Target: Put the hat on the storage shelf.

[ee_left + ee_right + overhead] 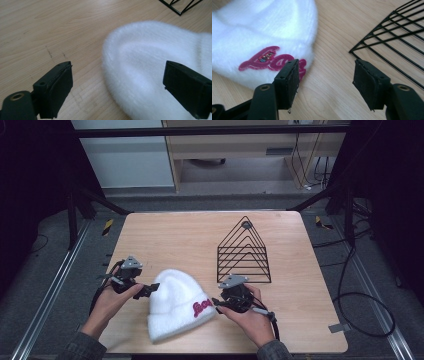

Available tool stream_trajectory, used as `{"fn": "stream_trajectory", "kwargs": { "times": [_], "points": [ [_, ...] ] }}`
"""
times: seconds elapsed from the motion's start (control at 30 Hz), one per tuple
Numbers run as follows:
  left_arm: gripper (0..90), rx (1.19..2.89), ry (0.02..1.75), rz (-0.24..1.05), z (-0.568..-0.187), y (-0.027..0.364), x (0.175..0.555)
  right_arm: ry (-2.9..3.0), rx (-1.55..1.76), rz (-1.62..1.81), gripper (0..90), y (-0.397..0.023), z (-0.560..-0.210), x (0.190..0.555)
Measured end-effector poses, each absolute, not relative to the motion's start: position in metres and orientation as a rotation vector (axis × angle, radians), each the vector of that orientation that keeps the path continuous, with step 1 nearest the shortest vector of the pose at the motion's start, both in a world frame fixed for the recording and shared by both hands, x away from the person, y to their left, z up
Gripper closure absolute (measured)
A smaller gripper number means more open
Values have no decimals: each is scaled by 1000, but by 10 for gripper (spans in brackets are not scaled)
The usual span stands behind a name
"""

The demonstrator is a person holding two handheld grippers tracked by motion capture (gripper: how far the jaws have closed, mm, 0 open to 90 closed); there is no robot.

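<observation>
White fleece-like knit, deep pile: the beanie (pixel 176 306) lies flat on the wooden counter (pixel 165 237), near its front edge, between the two grippers. Its rounded crown points toward the far left; its folded cuff, bearing a pink embroidered script patch (pixel 272 61), lies toward the right and front.

Judgement on handling: light, soft and wholly limp. It should crush under any pinch and sag from whatever point is lifted. The fuzzy surface should give good friction against padded jaws, so slippage looks unlikely. Breakage is no concern; snagging the pile is the only minor risk.

Recommended hold: the cuff, where the fabric is doubled and thickest, taken at its edge from two well-separated points so the opening stays controlled. The crown is single-layer and would bunch.

Left gripper (pixel 141 290): at the crown side, jaws open. In the left gripper view one jaw stands over bare counter and the other over the hat's fabric, holding nothing.

Right gripper (pixel 218 304): at the cuff side, jaws open and empty. In the right gripper view one jaw stands just in front of the patch, the other over bare wood.

Black wire rack (pixel 244 251): triangular, standing on the counter beyond the right gripper, apart from the beanie.
</observation>
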State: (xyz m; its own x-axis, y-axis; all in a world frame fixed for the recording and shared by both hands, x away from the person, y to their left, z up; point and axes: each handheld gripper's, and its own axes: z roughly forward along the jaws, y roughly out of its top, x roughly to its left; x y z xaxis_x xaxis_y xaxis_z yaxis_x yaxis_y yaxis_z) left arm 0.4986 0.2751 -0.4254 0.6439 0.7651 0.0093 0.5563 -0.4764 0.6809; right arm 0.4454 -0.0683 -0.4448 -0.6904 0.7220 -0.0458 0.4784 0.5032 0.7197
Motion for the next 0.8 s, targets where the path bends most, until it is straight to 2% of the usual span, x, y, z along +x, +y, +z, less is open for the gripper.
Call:
{"fn": "stream_trajectory", "kwargs": {
  "times": [0.13, 0.4, 0.8],
  "points": [
    [116, 2208, 1035, 397, -425, 273, 507, 2455, 988, 973, 455, -56, -445, 452],
    [214, 2236, 1074, 370, -430, 272, 518, 2482, 974, 967, 526, -48, -444, 453],
    [306, 2229, 1126, 282, -449, 260, 542, 2490, 963, 993, 538, -55, -447, 441]
  ]
}}
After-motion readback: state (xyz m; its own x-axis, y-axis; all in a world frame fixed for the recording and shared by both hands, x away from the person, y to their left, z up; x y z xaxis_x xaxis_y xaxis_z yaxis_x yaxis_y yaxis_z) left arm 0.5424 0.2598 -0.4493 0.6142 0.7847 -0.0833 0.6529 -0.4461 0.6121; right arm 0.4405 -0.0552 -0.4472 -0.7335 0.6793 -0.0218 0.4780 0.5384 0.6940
